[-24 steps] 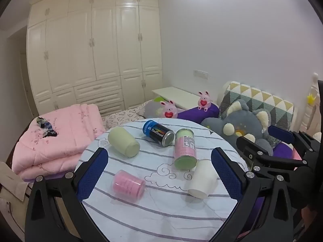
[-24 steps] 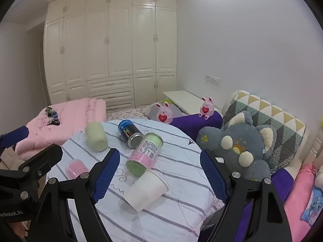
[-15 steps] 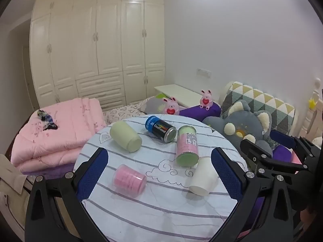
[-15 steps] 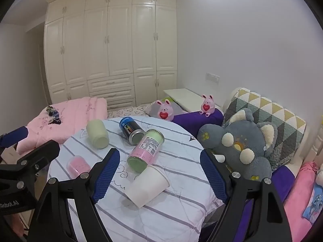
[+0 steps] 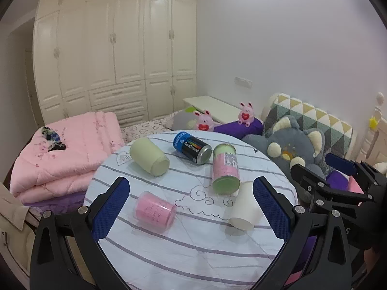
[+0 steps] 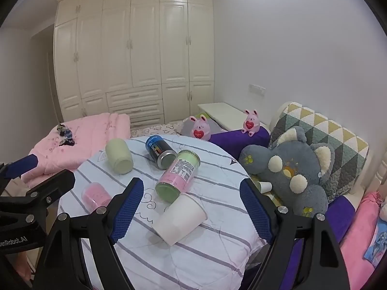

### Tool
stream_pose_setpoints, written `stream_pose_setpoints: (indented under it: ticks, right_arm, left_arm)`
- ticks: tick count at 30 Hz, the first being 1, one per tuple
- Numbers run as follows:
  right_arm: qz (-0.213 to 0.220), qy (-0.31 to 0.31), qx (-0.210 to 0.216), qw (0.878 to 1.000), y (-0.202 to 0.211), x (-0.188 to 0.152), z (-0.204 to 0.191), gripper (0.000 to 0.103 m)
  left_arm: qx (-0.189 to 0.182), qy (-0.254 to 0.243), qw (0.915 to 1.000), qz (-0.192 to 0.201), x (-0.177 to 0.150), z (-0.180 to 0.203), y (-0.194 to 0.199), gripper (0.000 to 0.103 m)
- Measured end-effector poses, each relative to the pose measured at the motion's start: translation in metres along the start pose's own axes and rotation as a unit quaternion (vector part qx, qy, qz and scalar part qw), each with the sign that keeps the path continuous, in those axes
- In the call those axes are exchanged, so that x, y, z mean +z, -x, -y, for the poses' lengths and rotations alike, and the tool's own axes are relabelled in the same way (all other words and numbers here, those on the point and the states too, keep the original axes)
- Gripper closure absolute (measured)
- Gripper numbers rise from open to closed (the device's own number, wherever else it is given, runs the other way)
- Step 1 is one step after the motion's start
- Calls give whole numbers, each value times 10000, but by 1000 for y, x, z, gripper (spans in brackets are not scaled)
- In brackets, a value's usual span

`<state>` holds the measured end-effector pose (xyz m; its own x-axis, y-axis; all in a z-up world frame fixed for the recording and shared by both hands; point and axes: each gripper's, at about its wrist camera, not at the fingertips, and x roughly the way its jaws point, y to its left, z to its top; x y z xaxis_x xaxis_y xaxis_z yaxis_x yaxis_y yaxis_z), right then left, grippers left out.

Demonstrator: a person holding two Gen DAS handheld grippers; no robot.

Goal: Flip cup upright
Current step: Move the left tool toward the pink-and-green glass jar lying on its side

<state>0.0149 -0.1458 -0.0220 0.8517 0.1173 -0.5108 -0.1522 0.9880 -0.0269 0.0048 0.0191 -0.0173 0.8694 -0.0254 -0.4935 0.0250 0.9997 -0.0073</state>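
Right now both my tongs are spread wide and hold nothing: right gripper (image 6: 191, 207), left gripper (image 5: 191, 206). White paper cup (image 6: 180, 218) is my landmark; it lies on its side on the striped table (image 6: 193, 261), between my right fingers, touching the pink-green jar (image 6: 178, 176) just behind it. Looks light and thin-walled, easy to crush, likely slippery, so I'd pinch gently across the mid-body. Pink cup (image 6: 94, 196) lies left of it, black can (image 6: 159, 151) and green cup (image 6: 119, 159) farther behind.
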Motion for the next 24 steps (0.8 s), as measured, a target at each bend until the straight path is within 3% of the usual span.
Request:
stream_pose_setpoints:
  ticks: [8, 24]
  right_arm:
    - [-115, -20, -24, 9999, -10, -2, -1, 20]
    - [-275, -15, 73, 9996, -28, 0, 0, 20]
  left_arm:
    - [-152, 6, 9996, -220, -5, -7, -13, 0]
    - [-105, 164, 9990, -411, -4, -21, -28, 0]
